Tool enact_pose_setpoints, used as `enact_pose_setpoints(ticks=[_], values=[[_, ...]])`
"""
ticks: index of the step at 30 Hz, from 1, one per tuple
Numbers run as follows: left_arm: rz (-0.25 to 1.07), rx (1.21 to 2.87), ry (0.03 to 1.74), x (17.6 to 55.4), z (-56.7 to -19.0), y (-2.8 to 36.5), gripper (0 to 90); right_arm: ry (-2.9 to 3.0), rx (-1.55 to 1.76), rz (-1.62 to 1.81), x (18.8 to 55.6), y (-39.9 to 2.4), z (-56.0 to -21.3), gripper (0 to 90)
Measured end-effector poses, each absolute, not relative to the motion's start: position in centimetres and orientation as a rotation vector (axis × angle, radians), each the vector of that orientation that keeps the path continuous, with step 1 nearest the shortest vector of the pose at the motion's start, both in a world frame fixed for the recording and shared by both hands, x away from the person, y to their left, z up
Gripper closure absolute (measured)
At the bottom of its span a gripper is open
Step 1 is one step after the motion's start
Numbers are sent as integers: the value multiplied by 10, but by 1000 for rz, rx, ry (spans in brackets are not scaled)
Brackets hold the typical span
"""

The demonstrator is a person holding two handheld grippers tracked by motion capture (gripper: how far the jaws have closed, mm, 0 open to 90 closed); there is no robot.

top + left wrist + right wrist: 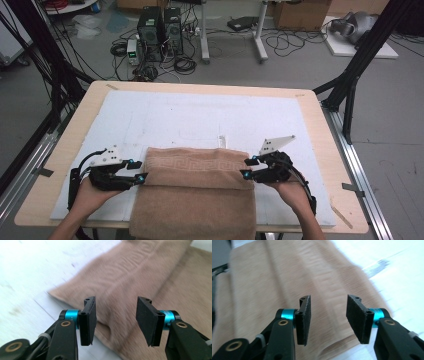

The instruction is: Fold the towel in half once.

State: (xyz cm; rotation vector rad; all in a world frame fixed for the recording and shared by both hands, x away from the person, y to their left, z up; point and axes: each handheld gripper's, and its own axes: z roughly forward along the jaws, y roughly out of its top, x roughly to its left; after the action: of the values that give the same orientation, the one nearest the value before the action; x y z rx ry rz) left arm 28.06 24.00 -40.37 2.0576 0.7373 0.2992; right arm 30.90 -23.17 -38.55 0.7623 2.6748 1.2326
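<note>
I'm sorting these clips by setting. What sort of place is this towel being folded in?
Most likely a lab or workshop, not a home: computer towers with tangled cables sit on the bare floor, black frame struts flank the table, and cardboard boxes stand behind.

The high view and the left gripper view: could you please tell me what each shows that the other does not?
High view alone: the wooden table, the right hand-held gripper at the brown towel's right edge, both hands, and computers and cables on the floor. Left gripper view alone: a close look at the left hand-held gripper, its black pads apart with nothing between them. Both share the folded brown towel on the white board.
</note>
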Motion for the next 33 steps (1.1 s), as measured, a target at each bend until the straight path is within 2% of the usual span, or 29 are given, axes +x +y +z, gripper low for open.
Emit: enact_pose_setpoints(ticks=[6,10,14,16,19,21,27,29,31,33], values=[[344,2064,847,313,-414,227,486,2631,914,1147,346,-222,-403,477],[299,2104,901,330,-429,222,495,2666,991,1063,363,-218,-422,475],[248,2140,919,336,-438,219,554,2673,1005,1064,366,-217,-435,601],[245,2147,895,335,-438,218,642,2695,1007,1084,366,-218,-435,762],[248,2154,873,332,-436,216,741,2743,958,1084,364,-216,-434,879],[247,2147,869,331,-434,217,764,2754,932,1083,364,-216,-433,893],[253,2125,856,328,-429,220,760,2753,891,1088,359,-215,-426,893],[266,2102,896,331,-430,222,660,2704,928,1050,360,-215,-425,701],[263,2070,938,334,-430,226,552,2665,983,1045,364,-219,-427,620],[272,2054,955,336,-429,228,531,2666,1013,1033,366,-221,-429,600]])
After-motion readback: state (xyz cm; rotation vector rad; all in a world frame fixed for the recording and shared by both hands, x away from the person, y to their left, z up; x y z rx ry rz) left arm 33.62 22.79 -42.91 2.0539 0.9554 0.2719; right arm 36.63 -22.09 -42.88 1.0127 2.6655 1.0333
